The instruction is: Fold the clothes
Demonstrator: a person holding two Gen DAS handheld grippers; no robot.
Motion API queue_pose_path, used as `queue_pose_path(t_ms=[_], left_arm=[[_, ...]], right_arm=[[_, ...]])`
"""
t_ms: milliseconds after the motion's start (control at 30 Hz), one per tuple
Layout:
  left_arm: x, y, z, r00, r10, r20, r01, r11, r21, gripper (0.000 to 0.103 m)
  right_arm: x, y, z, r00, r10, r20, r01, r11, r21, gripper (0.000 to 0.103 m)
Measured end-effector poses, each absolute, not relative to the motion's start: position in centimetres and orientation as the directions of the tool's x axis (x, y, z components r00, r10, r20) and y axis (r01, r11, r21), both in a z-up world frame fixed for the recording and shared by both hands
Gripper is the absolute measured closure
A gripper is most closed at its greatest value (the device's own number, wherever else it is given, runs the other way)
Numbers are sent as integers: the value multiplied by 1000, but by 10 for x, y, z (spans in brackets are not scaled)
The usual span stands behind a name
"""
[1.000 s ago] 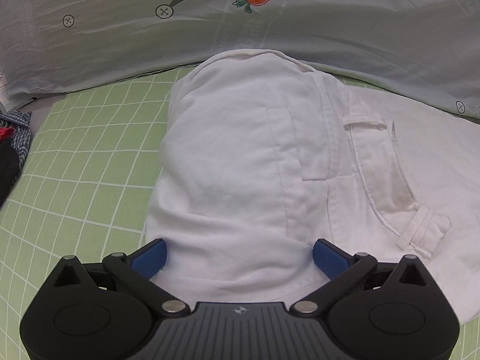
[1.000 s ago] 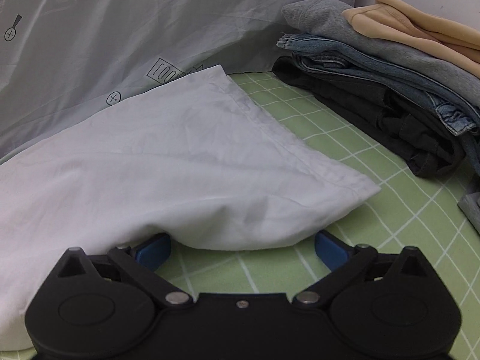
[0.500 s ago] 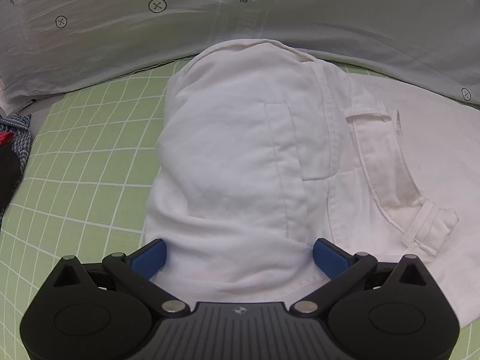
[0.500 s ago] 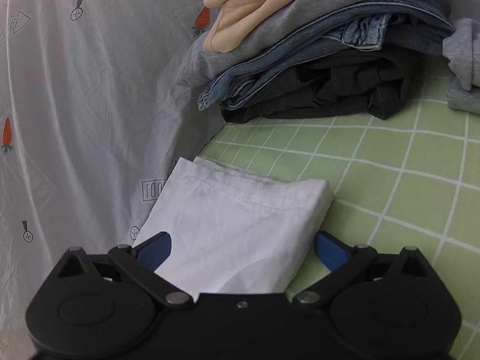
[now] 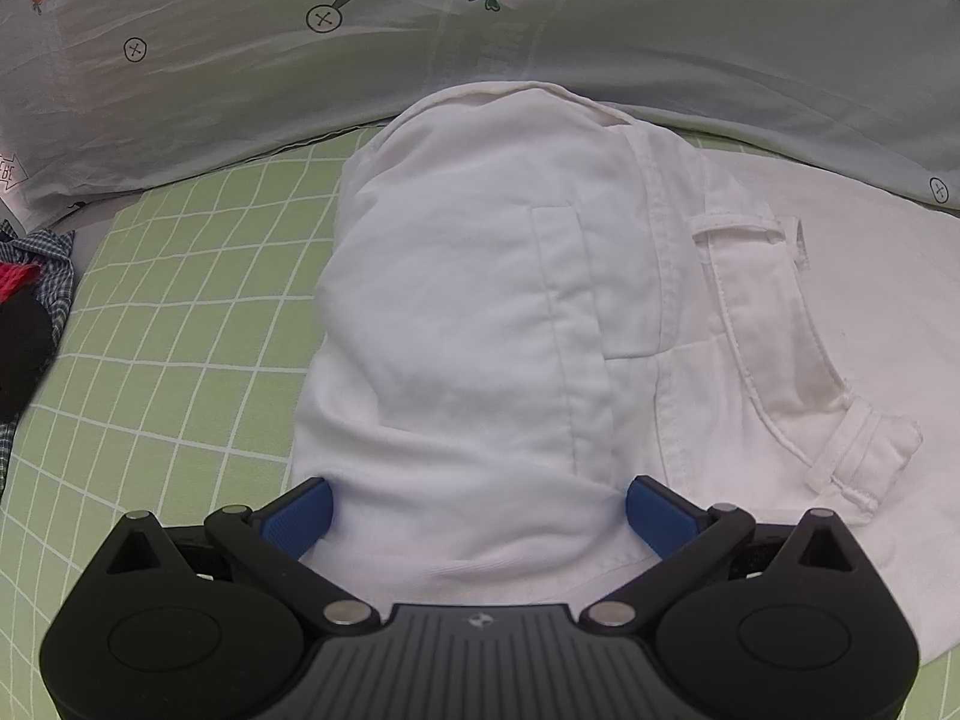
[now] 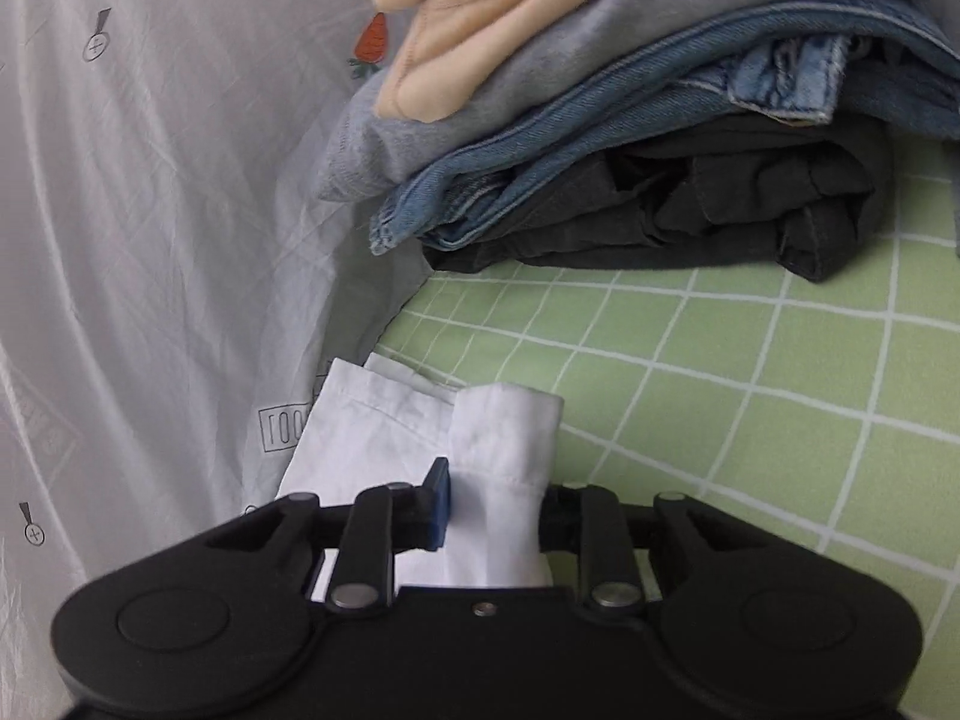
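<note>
While the white trousers lie spread on the green checked sheet, each gripper works a different end of them.

Where the trousers are: white trousers (image 5: 480, 312) lie on the green checked sheet (image 5: 180, 324), just in front of the carrot-print quilt (image 5: 240, 60); the waistband (image 5: 774, 324) with its belt loops shows on the right of the left wrist view.

Left gripper: left gripper (image 5: 477, 507) stands with jaws wide apart, the blue pads (image 5: 300, 510) on either side of a bulge of trouser cloth; the cloth seems to touch them, but I judge it is not pinched.

Why the left sits so: likely it steadies the seat end, so this part stays put while the other end is carried over.

Right gripper: right gripper (image 6: 495, 513) has its jaws closing on a bunched strip of white cloth near the hem (image 6: 510, 414), which sits between them; one pad is hidden by the cloth.

Why the hem is gripped: taking the leg end gives a handle for bringing it toward the waist, I judge.

Long axis: the trousers run from the waist end under the left gripper out to the hem at the right gripper, roughly along the quilt's edge.

Nearby: folded stack (image 6: 660, 150) of jeans, grey and dark garments sits well apart from the hem, probably the finished pile.
</note>
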State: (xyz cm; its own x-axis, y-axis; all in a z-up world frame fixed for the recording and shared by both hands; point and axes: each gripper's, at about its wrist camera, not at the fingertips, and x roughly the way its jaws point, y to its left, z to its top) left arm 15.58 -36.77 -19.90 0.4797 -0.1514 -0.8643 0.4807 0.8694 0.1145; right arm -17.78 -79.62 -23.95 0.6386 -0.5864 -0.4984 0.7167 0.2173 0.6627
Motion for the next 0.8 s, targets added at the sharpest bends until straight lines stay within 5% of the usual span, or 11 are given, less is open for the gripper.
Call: queue_pose_path(t_ms=[267, 567, 800], left_arm=[[152, -369, -199, 495, -143, -857, 469, 874, 125, 0], [151, -365, -200, 502, -155, -851, 467, 877, 116, 0], [152, -364, -201, 503, -162, -849, 467, 878, 109, 0]], right_arm=[[-106, -750, -196, 825, -399, -400, 564, 536, 628, 81], [-55, -692, -223, 873, -139, -468, 458, 564, 687, 81], [-73, -662, -220, 927, -9, -376, 317, 556, 768, 81]])
